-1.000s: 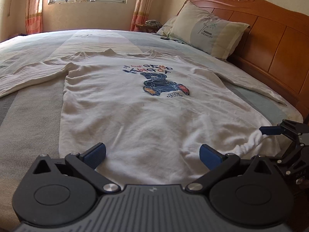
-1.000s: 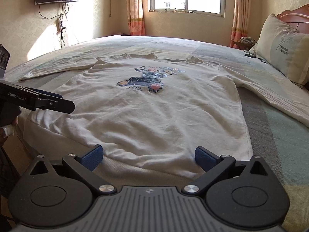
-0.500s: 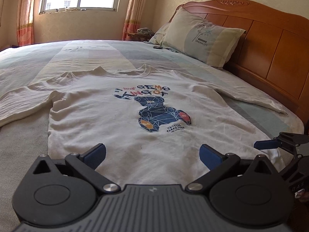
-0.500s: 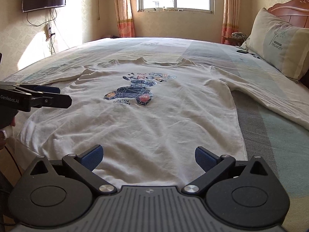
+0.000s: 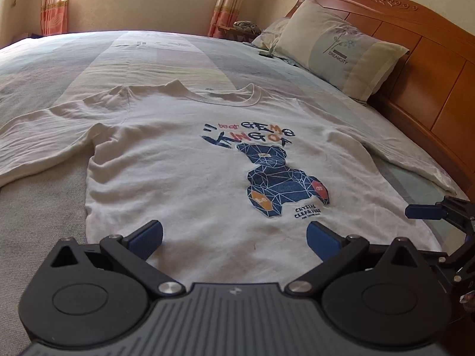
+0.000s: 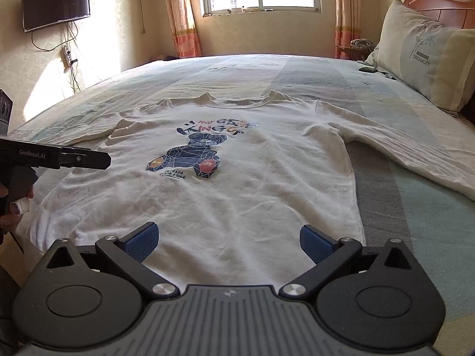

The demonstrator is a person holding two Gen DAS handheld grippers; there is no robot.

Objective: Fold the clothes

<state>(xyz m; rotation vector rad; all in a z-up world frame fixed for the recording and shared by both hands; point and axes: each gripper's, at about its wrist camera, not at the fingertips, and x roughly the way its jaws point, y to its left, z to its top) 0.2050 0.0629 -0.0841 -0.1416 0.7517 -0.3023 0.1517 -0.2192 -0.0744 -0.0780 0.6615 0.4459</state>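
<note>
A white long-sleeved shirt [image 5: 190,172] with a blue bear print lies flat, front up, on the bed, collar away from me; it also shows in the right wrist view [image 6: 261,184]. Its sleeves spread out to both sides. My left gripper [image 5: 234,235] is open and empty, above the shirt's lower part. My right gripper [image 6: 227,240] is open and empty, above the hem. The right gripper's fingers [image 5: 424,211] show at the right edge of the left wrist view. The left gripper's body [image 6: 59,157] shows at the left of the right wrist view.
The striped bedsheet [image 5: 124,56] covers a large bed. A pillow [image 5: 341,56] leans on the wooden headboard [image 5: 430,65] at the right. A window and curtains stand at the far wall. A wall television [image 6: 56,4] hangs at the left.
Both grippers have moved forward over the shirt, from its hem edge toward the bear print. Both stay open and empty. The shirt has not moved.
</note>
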